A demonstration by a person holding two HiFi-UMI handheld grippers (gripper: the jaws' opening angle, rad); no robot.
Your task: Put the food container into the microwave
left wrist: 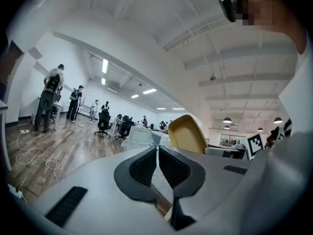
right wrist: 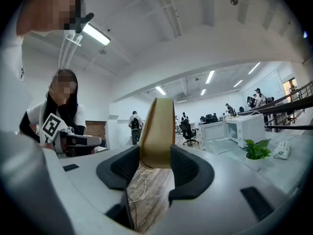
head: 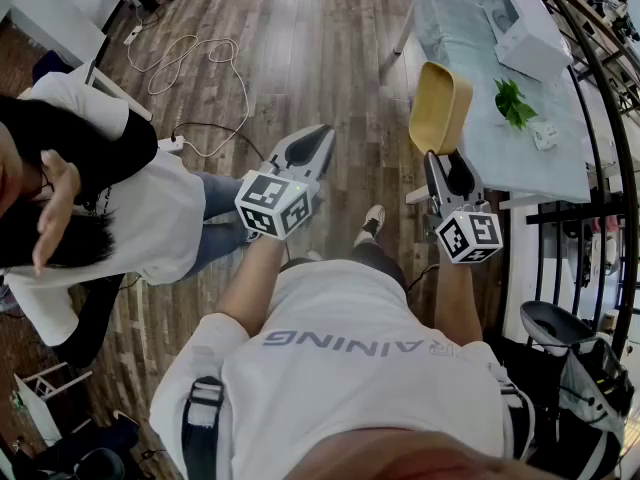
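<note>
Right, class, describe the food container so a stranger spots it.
Find the long pale table on the right. Beside it the right hand-held gripper clamps the food container. Unlike the white microwave and green plant, it is tan, held on edge.

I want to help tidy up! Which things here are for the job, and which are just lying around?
For the job: food container, clamped in the right gripper; microwave on the table.
Just lying about: plant on the table; white cable on the floor; left gripper, shut and empty.
</note>
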